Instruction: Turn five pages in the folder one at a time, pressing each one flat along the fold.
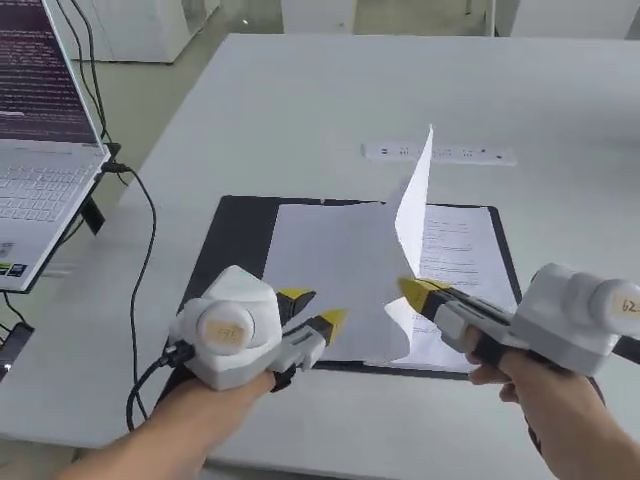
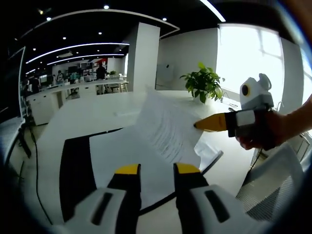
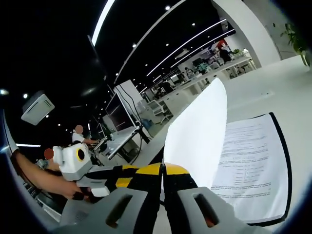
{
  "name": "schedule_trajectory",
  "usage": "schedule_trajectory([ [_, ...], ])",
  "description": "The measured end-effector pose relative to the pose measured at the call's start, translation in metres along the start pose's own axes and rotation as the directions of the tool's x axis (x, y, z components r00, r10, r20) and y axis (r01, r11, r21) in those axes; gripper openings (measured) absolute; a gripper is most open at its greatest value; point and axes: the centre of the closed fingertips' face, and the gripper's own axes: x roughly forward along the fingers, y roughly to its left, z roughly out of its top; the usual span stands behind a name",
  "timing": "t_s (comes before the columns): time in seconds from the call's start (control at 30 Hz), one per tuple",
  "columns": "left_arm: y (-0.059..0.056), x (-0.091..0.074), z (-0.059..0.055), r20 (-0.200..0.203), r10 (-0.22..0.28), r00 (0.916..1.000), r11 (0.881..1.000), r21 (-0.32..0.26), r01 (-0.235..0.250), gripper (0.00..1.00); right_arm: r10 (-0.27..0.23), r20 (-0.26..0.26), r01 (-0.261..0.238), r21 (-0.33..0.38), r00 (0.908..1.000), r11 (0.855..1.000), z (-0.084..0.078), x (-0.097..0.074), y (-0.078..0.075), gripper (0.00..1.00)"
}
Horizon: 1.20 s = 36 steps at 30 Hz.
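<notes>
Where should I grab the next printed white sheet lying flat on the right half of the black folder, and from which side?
Probably its lower right corner, approached from the right. The printed white sheet lies flat and its inner edge runs into the fold of the black folder, so the outer edge is what jaws can slip under.

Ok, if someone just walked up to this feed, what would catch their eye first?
Most likely the single page standing almost upright over the middle of the open black folder, pinched near its lower edge by the right gripper. Next, the left gripper, jaws apart, over the folder's left side near the front edge. An open laptop sits at the far left of the table.
</notes>
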Motion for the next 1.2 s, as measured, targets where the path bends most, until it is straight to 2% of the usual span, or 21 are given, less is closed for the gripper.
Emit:
schedule_trajectory([
  [0.1,0.011,-0.014,0.002,0.009,0.013,0.9999,1.0,-0.007,-0.013,0.29,0.025,-0.026,-0.026,-0.007,0.9993,1.0,-0.006,0.017,0.01,0.0],
  [0.27,0.034,-0.035,-0.005,-0.007,0.057,0.9983,0.998,-0.008,-0.057,0.3,0.051,-0.084,-0.053,-0.014,0.9951,0.999,-0.024,0.046,0.024,0.0],
  [0.37,0.049,-0.049,-0.013,-0.024,0.09,0.9957,0.996,-0.015,-0.09,0.3,0.066,-0.129,-0.069,-0.016,0.9894,0.997,-0.04,0.064,0.031,0.0],
  [0.53,0.066,-0.062,-0.023,-0.036,0.125,0.9915,0.991,-0.032,-0.127,0.3,0.069,-0.198,-0.076,-0.029,0.9778,0.997,-0.067,0.085,0.035,0.0],
  [0.8,0.077,-0.073,-0.039,-0.068,0.151,0.9861,0.986,-0.058,-0.155,0.29,0.059,-0.284,-0.071,-0.033,0.9569,0.997,-0.1,0.106,0.031,0.0],
  [1.0,0.078,-0.07,-0.047,-0.083,0.148,0.9855,0.986,-0.065,-0.153,0.29,0.048,-0.338,-0.062,-0.029,0.9398,0.998,-0.12,0.114,0.025,0.0],
  [1.07,0.078,-0.068,-0.049,-0.086,0.148,0.9853,0.986,-0.067,-0.154,0.29,0.048,-0.341,-0.062,-0.029,0.9386,0.998,-0.123,0.116,0.025,0.0],
  [1.13,0.078,-0.065,-0.052,-0.094,0.146,0.9848,0.986,-0.068,-0.153,0.29,0.04,-0.364,-0.054,-0.028,0.9306,0.998,-0.13,0.117,0.024,0.0],
  [1.2,0.078,-0.063,-0.054,-0.097,0.143,0.985,0.986,-0.071,-0.15,0.29,0.039,-0.368,-0.051,-0.024,0.9291,0.998,-0.132,0.118,0.023,0.0],
])
